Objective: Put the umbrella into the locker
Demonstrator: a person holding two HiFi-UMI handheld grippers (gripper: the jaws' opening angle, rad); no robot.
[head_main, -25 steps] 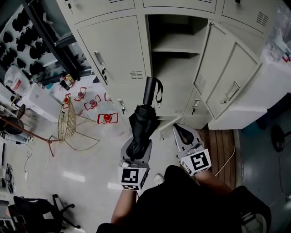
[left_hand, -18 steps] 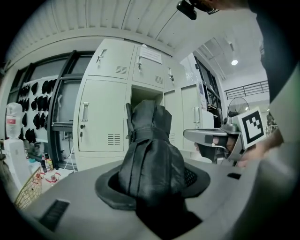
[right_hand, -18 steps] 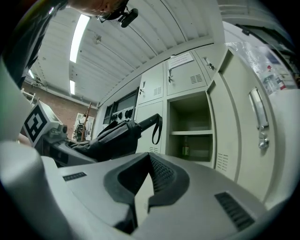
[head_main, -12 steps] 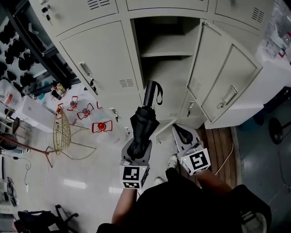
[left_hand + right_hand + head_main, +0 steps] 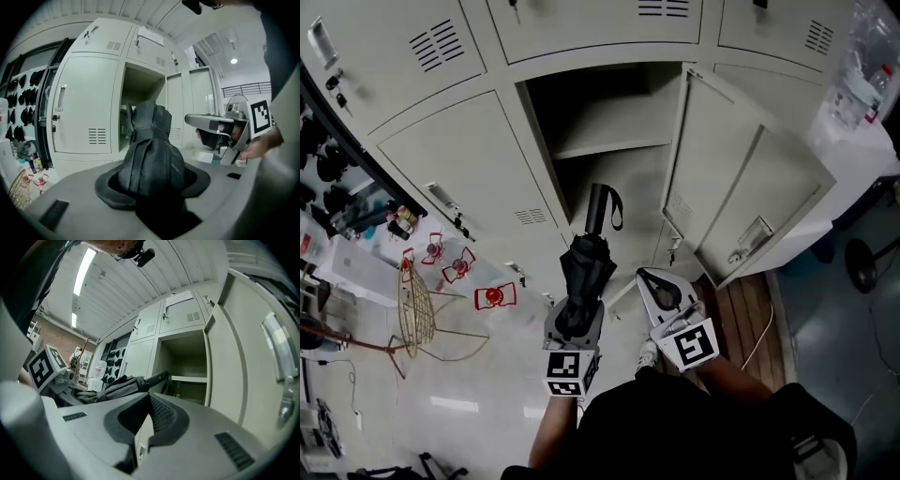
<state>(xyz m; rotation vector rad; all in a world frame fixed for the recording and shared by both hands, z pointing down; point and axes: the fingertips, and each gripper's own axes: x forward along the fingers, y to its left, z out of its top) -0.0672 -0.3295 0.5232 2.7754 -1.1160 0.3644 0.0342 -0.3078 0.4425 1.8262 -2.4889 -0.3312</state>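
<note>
Straight ahead of us, the pale grey metal locker (image 5: 609, 178) stands with its hinged door (image 5: 722, 187) swung out to the right. That leaves the dark compartment and its inner shelf (image 5: 609, 145) exposed for loading.

Our left tool (image 5: 152, 180) is clamped on the folded black fabric umbrella (image 5: 584, 272). Its jaws press the bundled canopy from both sides, near the lower end. We judge this grip is chosen so the long body sticks out forward, with the straight black handle and its wrist strap (image 5: 600, 208) leading toward the opening. That lets the umbrella go in handle first without the tool itself having to enter far. The umbrella is in the air in front of the compartment, roughly lined up with the space under the shelf. As far as we can tell it is not yet inside.

Our right tool (image 5: 149, 401) has its jaws together with nothing between them. It sits just beside the left one, on the door side. We read that as keeping it clear of the umbrella's path while leaving it handy for the door afterwards.

Nothing stands between the umbrella and the locker, only pale glossy floor (image 5: 487, 375) below. The step in hand looks like the final approach, with insertion and release not yet done.
</note>
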